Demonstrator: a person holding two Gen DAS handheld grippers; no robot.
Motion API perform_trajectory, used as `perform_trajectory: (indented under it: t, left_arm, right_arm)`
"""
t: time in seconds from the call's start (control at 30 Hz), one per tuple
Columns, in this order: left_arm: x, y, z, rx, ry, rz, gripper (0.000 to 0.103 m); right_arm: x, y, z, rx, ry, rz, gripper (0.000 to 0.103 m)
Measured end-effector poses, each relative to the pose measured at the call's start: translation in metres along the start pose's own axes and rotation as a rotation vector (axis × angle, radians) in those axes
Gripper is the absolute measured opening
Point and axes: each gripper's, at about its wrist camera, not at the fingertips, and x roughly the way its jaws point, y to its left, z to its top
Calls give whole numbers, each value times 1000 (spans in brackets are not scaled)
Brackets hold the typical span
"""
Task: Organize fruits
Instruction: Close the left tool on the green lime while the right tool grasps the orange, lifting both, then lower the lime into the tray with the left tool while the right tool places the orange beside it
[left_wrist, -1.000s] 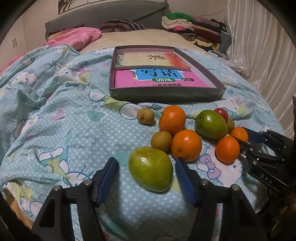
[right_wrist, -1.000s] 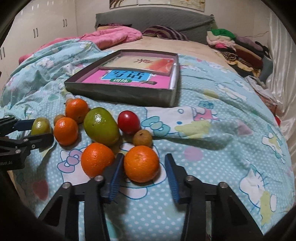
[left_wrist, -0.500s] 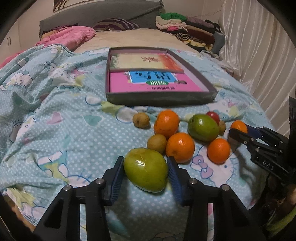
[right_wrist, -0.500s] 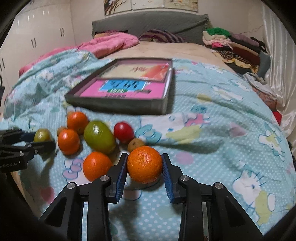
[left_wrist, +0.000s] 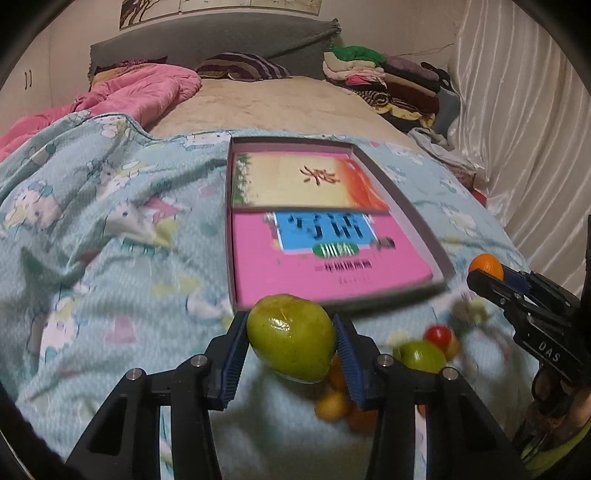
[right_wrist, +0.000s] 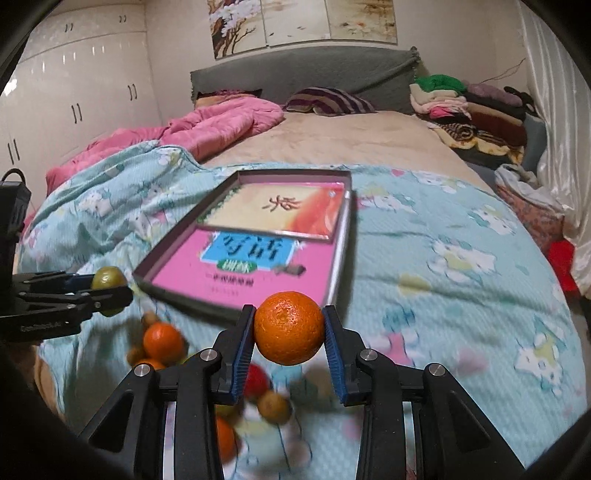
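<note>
The left hand-held gripper (left_wrist: 291, 350) clamps a green mango (left_wrist: 291, 338); the right hand-held gripper (right_wrist: 289, 338) clamps an orange (right_wrist: 289, 327). Either round fruit could slip, missing the tray (left_wrist: 406, 206).

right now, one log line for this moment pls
left gripper: shut on mango | right gripper: shut on orange | both lifted near tray
</note>
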Motion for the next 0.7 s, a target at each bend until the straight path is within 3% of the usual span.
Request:
perform_trajectory:
  t: [0.33, 0.7]
  left_arm:
    - [39, -1, 31, 19, 46, -5, 47]
    - [68, -7, 32, 43, 93, 6, 47]
  right_arm:
    - [45, 6, 26, -43, 43, 37, 37]
    - [77, 5, 28, -87, 124, 28, 37]
